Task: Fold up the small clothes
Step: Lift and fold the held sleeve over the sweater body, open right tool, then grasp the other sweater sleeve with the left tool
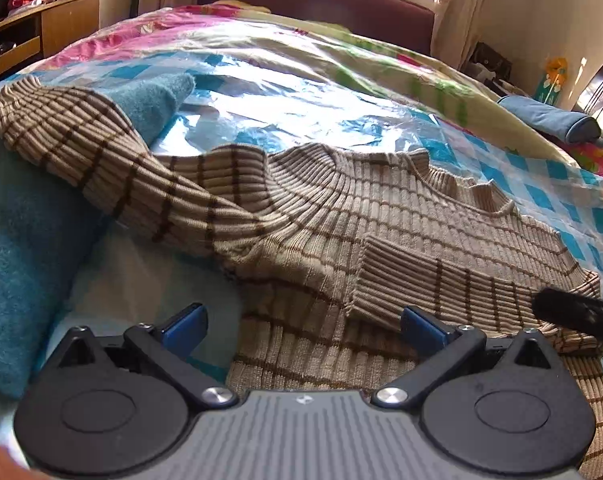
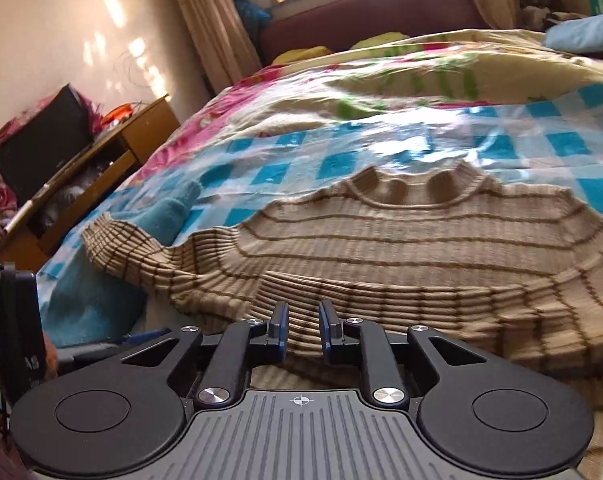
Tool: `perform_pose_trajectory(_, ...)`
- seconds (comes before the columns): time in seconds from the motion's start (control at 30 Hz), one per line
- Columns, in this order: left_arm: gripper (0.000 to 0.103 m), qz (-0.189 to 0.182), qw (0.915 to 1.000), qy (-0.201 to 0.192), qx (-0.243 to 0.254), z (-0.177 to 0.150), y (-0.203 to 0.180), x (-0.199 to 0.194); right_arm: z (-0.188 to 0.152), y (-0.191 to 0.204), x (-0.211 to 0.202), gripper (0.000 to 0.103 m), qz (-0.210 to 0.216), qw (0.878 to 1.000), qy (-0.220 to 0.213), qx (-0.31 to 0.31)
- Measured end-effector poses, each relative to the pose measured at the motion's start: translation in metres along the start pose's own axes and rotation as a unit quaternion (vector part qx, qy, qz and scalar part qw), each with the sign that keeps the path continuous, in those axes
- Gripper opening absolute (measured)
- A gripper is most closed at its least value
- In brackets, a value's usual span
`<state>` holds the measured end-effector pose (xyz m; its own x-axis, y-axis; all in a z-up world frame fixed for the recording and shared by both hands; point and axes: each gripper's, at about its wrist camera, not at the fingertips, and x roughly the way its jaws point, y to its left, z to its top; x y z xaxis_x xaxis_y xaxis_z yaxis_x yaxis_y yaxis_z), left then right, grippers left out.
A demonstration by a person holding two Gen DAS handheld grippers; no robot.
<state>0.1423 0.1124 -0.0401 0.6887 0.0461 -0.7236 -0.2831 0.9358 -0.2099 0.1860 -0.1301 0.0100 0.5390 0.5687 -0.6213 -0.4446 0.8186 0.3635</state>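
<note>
A beige ribbed sweater with brown stripes (image 1: 381,232) lies on the bed, collar away from me. Its right sleeve is folded across the body, cuff (image 1: 385,280) near the middle. Its left sleeve (image 1: 101,160) stretches out to the left over a teal towel. My left gripper (image 1: 303,322) is open, jaws wide, hovering over the sweater's lower part. My right gripper (image 2: 303,332) has its jaws close together around a raised ridge of the sweater's folded sleeve (image 2: 301,344). The sweater also fills the right wrist view (image 2: 421,240).
A teal towel (image 1: 25,248) lies at the left under the sleeve. The bed has a blue-checked plastic cover (image 1: 285,92) and floral quilt (image 2: 381,76). A wooden desk (image 2: 101,168) stands left of the bed. A blue pillow (image 1: 549,118) lies at the right.
</note>
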Motion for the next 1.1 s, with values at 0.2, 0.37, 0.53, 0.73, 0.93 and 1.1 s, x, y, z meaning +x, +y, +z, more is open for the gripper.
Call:
perform_pose_trajectory(0.2,0.103,0.008,0.9996,-0.01,0.026,0.005,-0.013,0.003,-0.012,-0.041,-0.015,0.019,-0.062,0.998,0.009,0.007)
perform_pose_trajectory(0.37,0.103,0.01,0.9995,-0.001,0.032,0.003,-0.012,0.009,-0.023,-0.035,-0.011,0.024,-0.051,0.999,0.009,-0.017)
perform_pose_trajectory(0.53,0.103,0.004,0.9989,-0.008,0.047,0.008,-0.018,0.011,-0.026,-0.013,0.0,0.027,-0.057,0.994,0.007,-0.091)
perform_pose_trajectory(0.73,0.092,-0.009,0.9995,0.006,0.031,0.008,-0.004,0.012,-0.029,0.005,0.018,0.034,-0.063,0.981,0.025,-0.184)
perform_pose_trajectory(0.93,0.092,-0.004,0.9988,-0.014,0.047,0.004,-0.001,-0.011,-0.037,0.017,0.032,0.034,-0.054,0.971,0.028,-0.23)
perform_pose_trajectory(1.1,0.093,-0.028,0.9959,-0.033,0.08,0.004,-0.015,-0.023,-0.038,0.018,0.034,0.034,-0.054,0.969,0.026,-0.24)
